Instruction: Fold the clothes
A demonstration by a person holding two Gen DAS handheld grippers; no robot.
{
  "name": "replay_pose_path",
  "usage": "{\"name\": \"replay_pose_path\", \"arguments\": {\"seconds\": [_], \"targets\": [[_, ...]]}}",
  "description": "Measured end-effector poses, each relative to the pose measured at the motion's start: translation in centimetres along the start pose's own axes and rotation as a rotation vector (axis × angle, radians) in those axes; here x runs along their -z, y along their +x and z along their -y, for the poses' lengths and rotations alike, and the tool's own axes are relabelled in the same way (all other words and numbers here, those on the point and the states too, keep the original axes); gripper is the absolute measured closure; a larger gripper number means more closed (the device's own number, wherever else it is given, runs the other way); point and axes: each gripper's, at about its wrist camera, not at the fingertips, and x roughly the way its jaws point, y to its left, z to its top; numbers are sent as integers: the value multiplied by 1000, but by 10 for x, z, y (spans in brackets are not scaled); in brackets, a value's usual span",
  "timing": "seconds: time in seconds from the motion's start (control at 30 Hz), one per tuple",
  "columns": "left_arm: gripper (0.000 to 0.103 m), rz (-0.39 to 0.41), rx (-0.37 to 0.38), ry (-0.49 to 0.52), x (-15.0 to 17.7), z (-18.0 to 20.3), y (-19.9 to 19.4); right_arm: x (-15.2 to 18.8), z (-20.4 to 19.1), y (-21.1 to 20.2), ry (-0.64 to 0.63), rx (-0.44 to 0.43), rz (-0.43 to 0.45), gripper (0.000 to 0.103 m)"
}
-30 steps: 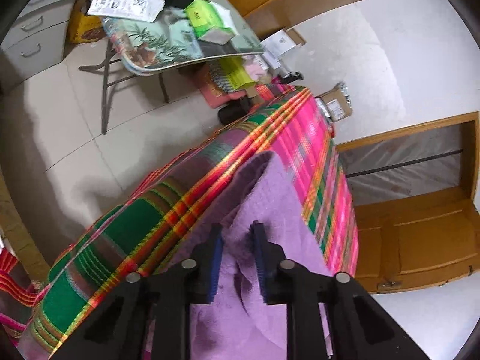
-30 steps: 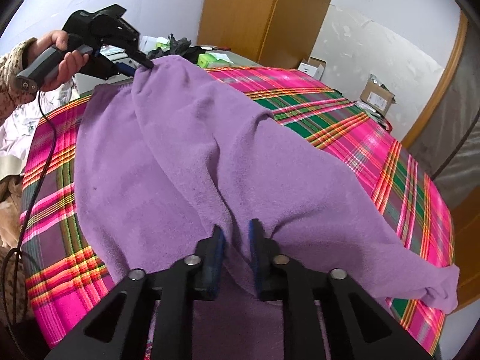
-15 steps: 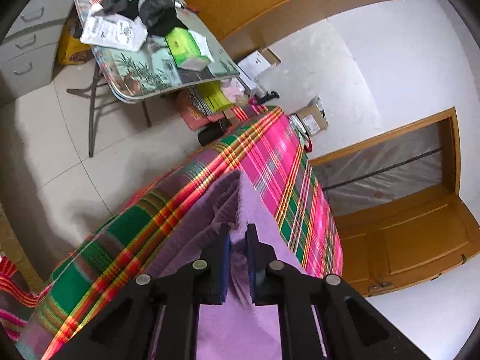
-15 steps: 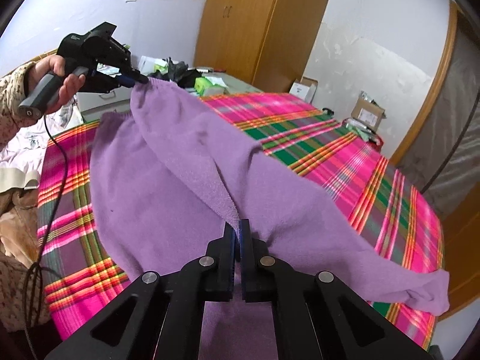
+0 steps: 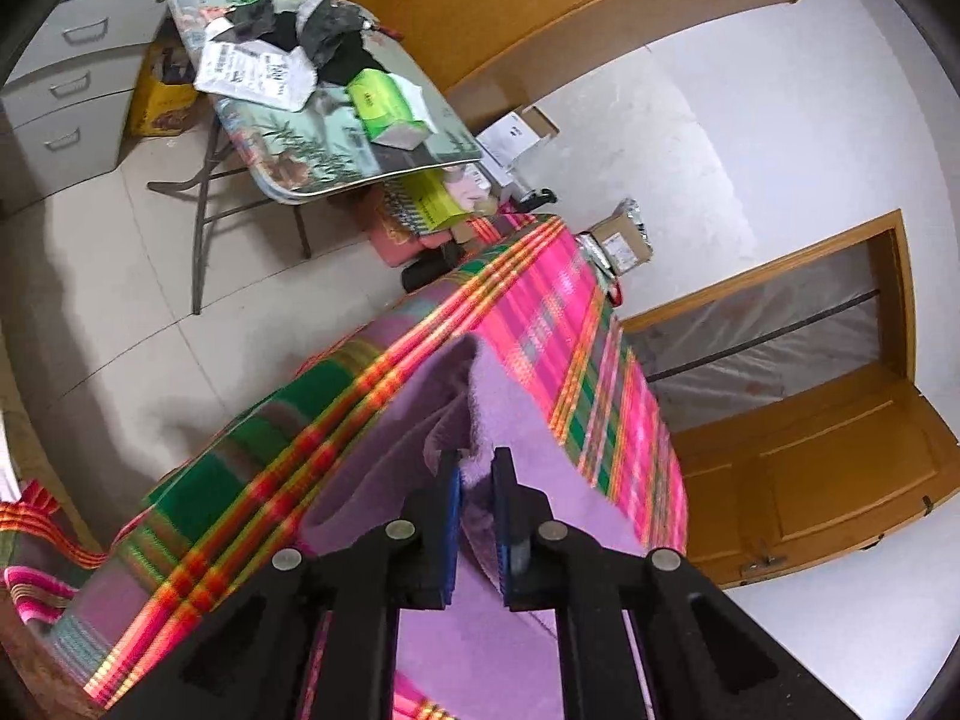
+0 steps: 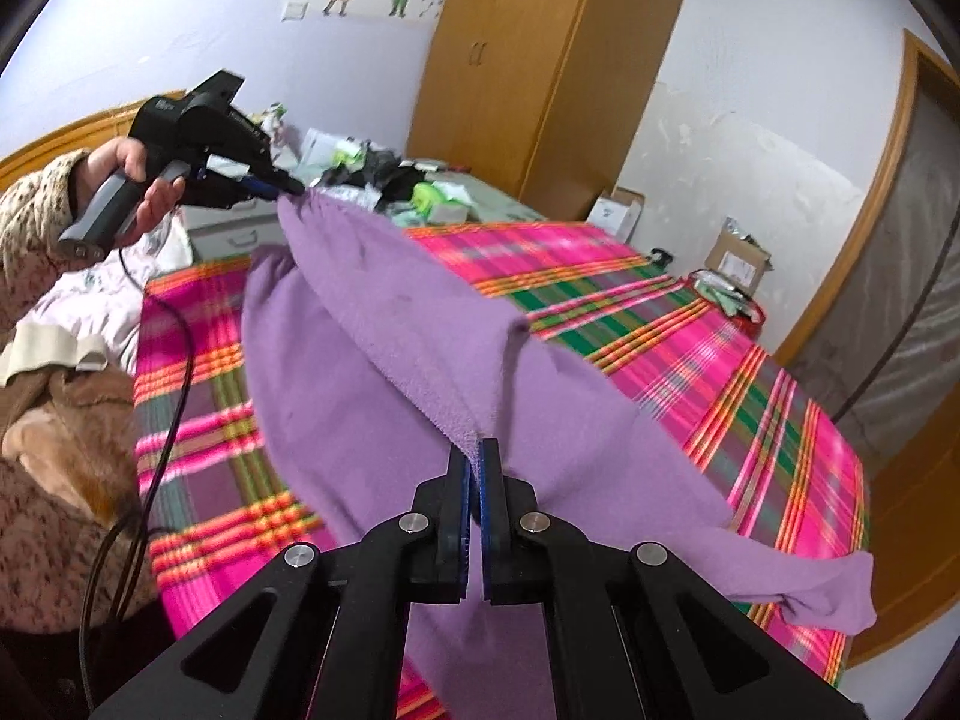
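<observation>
Two tongs, left (image 5: 476, 468) and right (image 6: 479, 462), each clamped on purple cloth (image 6: 384, 360) stretched between them.

free: plaid bed (image 6: 690, 354) right half | blocked: cluttered folding table (image 5: 336, 144) beyond bed end

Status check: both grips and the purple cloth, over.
Left hand-held gripper and right hand-held gripper both shut on purple cloth. Edge lifted off plaid bedspread. Nothing obstructing.

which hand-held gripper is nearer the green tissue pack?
Left. Left hand-held gripper grips the towel edge beside the tissue pack; right hand-held gripper grips the opposite end.
</observation>
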Motion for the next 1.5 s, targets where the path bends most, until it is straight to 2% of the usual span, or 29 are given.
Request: {"name": "replay_pose_path", "arguments": {"seconds": [0.23,0.43,0.73,0.97,1.1,1.33,1.5], "targets": [[93,-15,-53,-20,11,-24,7,21,-18,23,-19,-35,-76,100],[92,-11,-82,-22,17,-36,7,35,-20,40,14,-73,-131,100],[88,-8,-127,11,19,-31,10,45,-18,49,48,-95,-155,99],[87,-8,-172,36,23,-20,6,48,-9,48,118,-147,-167,93],[87,4,-176,14,31,-19,-2,51,-1,46,187,-180,-171,92],[87,17,-191,-12,43,-20,-17,53,-3,35,201,-216,-172,89],[87,28,-163,44,55,3,-25,57,-4,24,209,-244,-163,89]]}}
